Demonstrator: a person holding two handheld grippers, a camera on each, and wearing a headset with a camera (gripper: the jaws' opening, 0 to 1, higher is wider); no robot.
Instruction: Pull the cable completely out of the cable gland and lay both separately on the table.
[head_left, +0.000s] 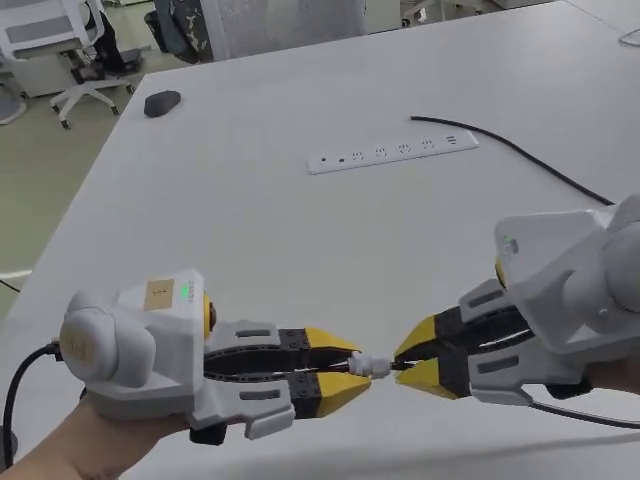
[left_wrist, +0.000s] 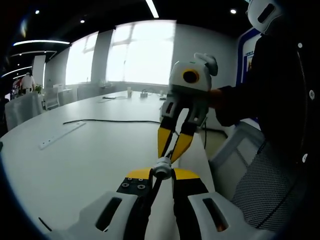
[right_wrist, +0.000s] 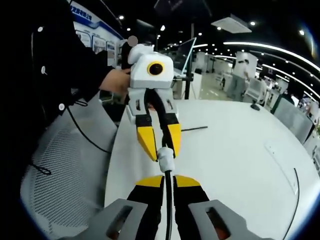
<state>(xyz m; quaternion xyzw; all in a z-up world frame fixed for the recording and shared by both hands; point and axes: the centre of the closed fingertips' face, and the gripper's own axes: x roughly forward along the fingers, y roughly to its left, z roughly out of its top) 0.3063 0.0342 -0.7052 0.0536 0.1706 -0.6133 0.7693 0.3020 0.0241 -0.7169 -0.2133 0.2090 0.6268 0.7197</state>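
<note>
Evidently small and light, the white cable gland (head_left: 373, 367) hangs above the surface (head_left: 300, 250), pinched at the tips of the left tool (head_left: 356, 365); the right tool (head_left: 403, 366) is closed on the black cable (right_wrist: 168, 200) just beside it. The cable looks thin and limp, so grip it near the gland, whose smooth plastic may slip

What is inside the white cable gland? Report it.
A black cable runs into the cable gland from the right gripper. Its length inside is hidden by the gland's body.
</note>
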